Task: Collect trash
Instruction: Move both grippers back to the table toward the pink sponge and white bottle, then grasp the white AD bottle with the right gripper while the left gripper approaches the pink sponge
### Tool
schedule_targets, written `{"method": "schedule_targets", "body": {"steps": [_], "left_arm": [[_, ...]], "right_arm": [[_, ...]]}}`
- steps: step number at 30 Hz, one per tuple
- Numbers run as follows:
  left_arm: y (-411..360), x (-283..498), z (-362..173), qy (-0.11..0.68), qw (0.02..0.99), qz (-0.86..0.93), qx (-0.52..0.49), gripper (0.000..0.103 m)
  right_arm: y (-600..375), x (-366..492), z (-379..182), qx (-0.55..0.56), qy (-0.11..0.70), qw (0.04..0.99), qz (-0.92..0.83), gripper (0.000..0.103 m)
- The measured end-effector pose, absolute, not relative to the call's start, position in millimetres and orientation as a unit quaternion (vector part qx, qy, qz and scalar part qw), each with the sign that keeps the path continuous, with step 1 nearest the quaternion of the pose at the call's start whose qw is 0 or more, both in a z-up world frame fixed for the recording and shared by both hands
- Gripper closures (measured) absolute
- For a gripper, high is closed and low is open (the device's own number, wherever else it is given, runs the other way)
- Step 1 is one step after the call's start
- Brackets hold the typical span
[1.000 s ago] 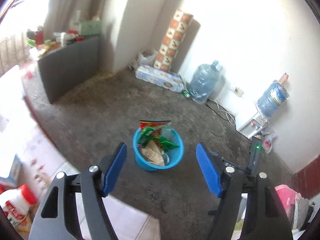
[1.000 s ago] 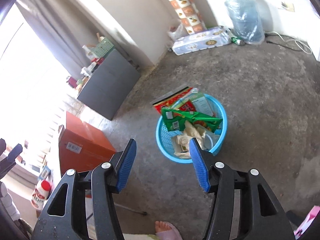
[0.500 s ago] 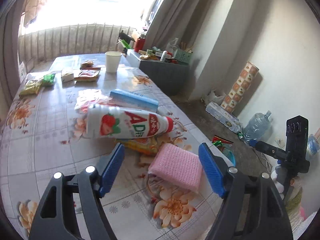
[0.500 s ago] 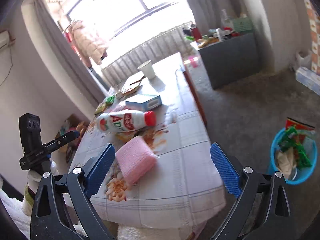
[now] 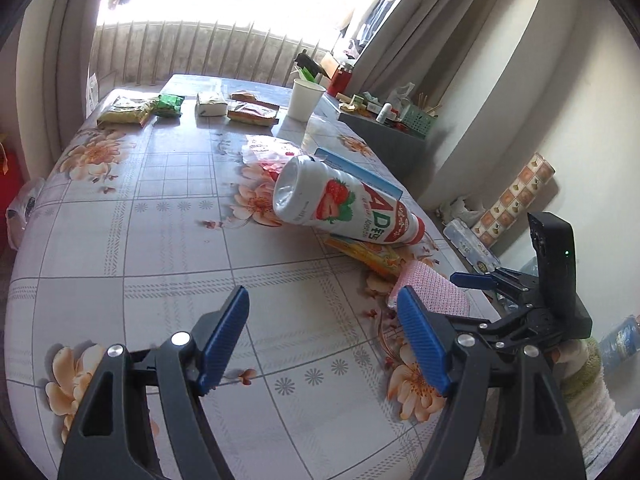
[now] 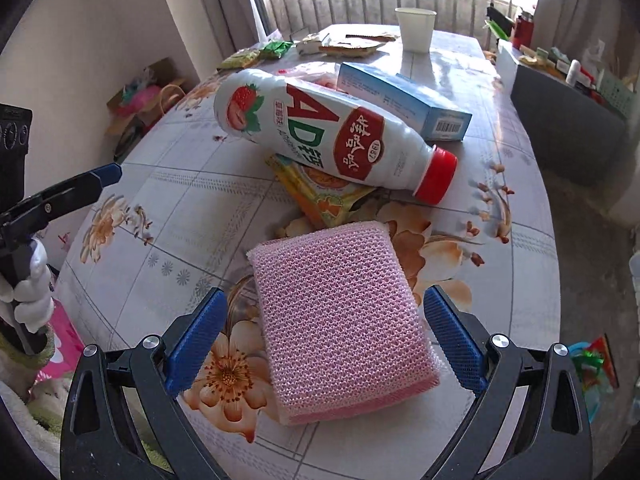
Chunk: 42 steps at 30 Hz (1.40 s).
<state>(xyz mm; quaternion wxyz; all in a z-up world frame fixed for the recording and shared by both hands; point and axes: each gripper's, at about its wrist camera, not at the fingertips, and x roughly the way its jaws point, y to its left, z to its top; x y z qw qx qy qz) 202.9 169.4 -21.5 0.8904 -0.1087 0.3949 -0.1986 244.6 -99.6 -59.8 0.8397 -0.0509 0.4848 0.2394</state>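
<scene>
With both tongs wide and empty, right tongs (image 6: 322,342) straddling the sponge (image 6: 340,320) on the bench (image 5: 160,240), a careless close could nudge the bottle (image 6: 320,136) resting on the wrapper (image 6: 320,196).

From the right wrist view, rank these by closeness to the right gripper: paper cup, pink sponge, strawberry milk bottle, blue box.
1. Pink sponge, between the open fingers of the right gripper.
2. Strawberry milk bottle, lying on its side just beyond.
3. Blue box, behind the bottle, right.
4. Paper cup, at the table's far end.
</scene>
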Motion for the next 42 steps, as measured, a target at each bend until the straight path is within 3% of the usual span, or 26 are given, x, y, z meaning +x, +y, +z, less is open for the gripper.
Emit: {"method": "schedule_targets", "body": {"steps": [10, 14, 22, 32, 36, 42], "left_arm": [[157, 213, -26, 0.391, 0.888, -0.226, -0.086, 0.029], [143, 231, -4, 0.364, 0.897, -0.247, -0.048, 0.029], [97, 285, 19, 0.342, 0.892, -0.289, 0.062, 0.029], [79, 363, -2, 0.41, 0.867, -0.272, 0.075, 0.029], [96, 387, -15, 0.459, 0.85, -0.258, 0.019, 0.029], [111, 382, -31, 0.487, 0.834, -0.259, -0.022, 0.029]], "right_arm": [[-80, 247, -82, -0.117, 0.503, 0.831, 0.206, 0.011], [-81, 245, -81, -0.117, 0.498, 0.838, 0.191, 0.019], [-91, 227, -81, -0.09, 0.493, 0.847, 0.176, 0.021], [-85, 223, -76, -0.062, 0.484, 0.85, 0.2, 0.019], [-98, 232, -63, 0.016, 0.473, 0.849, 0.235, 0.012], [-143, 261, -43, 0.235, 0.447, 0.812, 0.293, 0.009]]}}
